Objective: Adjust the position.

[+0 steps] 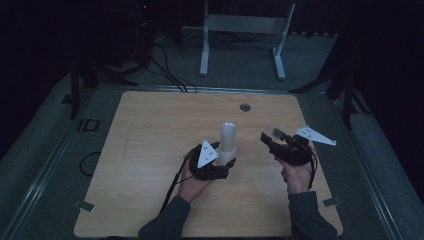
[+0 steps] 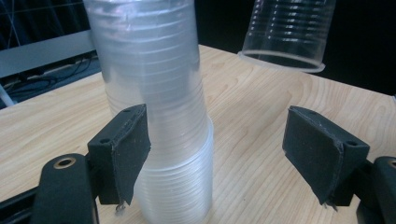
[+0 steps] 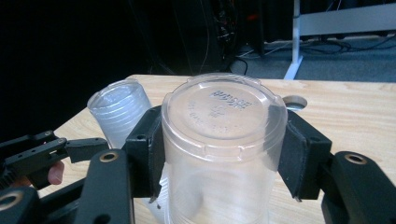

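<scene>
Between right jaws, cup (image 3: 223,140) (clamped)

A light wooden table (image 1: 150,150) with rounded corners was seen, its pale grain running lengthwise. A round grey cable grommet (image 1: 245,107) was set into the top near the far edge. A stack of clear plastic cups (image 1: 228,142), nested upside down, was stood directly on the tabletop near the middle.
</scene>
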A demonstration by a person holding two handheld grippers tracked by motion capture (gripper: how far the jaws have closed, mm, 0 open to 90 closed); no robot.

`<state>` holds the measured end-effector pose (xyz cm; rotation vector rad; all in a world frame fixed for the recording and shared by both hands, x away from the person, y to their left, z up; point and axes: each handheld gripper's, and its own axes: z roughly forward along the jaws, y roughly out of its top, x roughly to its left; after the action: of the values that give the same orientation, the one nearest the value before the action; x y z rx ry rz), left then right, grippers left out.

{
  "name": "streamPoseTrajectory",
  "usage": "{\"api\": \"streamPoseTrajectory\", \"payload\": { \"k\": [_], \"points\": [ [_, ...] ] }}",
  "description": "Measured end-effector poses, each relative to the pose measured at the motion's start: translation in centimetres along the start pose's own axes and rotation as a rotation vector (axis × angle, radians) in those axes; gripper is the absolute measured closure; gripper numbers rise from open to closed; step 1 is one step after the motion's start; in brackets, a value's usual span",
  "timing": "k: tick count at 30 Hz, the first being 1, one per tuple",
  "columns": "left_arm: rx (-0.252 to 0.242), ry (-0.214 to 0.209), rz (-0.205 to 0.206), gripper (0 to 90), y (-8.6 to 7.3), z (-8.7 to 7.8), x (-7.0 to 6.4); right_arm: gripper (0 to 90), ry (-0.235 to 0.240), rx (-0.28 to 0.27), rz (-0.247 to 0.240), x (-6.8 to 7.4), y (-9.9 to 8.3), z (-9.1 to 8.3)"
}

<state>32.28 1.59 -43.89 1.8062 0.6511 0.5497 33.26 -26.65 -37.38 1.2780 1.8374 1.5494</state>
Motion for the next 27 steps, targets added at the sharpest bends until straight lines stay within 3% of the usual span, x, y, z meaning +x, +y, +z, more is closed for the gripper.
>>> {"api": "streamPoseTrajectory", "payload": {
  "k": [23, 27],
  "points": [
    [-0.028, -0.026, 0.047, 22.9, 1.4, 0.4, -0.8, 40.9, 0.025, -0.007, 0.112, -0.8, -1.7, -0.3],
    [-0.029, -0.029, 0.047, 22.8, 1.5, 0.6, -0.9, 40.9, 0.044, -0.006, 0.152, -1.0, -2.2, -0.2]
  ]
}}
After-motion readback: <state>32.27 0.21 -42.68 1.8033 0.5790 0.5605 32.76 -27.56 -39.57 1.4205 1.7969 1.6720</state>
